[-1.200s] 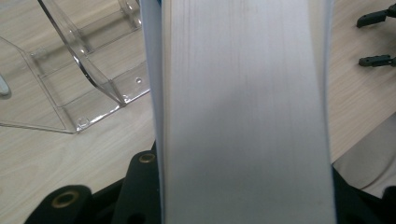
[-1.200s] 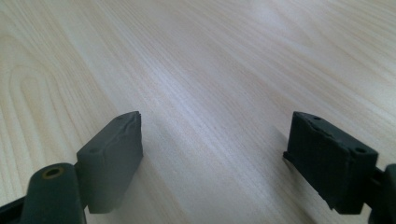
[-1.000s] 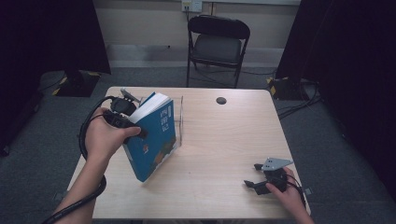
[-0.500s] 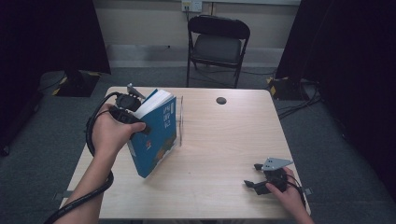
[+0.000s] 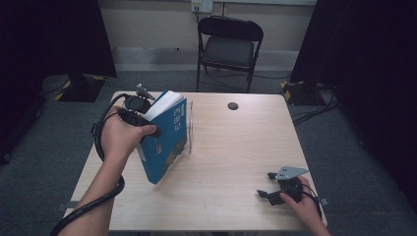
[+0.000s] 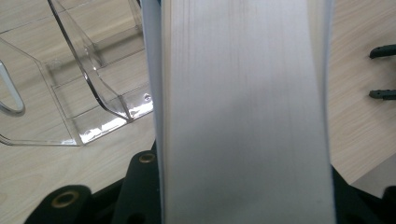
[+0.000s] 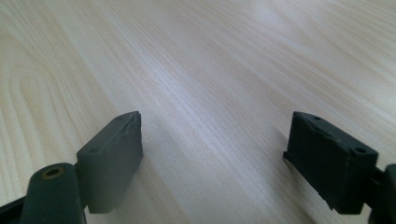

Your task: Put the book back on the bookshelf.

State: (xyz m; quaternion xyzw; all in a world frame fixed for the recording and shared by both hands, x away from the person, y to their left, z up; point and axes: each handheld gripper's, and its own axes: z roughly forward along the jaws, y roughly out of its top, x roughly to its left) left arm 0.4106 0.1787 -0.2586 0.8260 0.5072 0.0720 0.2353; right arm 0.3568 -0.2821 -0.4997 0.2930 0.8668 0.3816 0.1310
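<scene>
Left gripper (image 5: 147,129) clamped on blue book (image 5: 167,140), now tipped nearer clear stand (image 5: 189,129) just beyond — insertion close; right gripper (image 5: 269,184) wide open, empty.

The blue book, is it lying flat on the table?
No, the blue book stands tilted on its lower corner, held by the left gripper beside the clear stand.

Blue book (image 5: 164,142), centre left of the high view: white lettering runs down the cover near the spine, too small and blurred to read. No other legible markings.
</scene>
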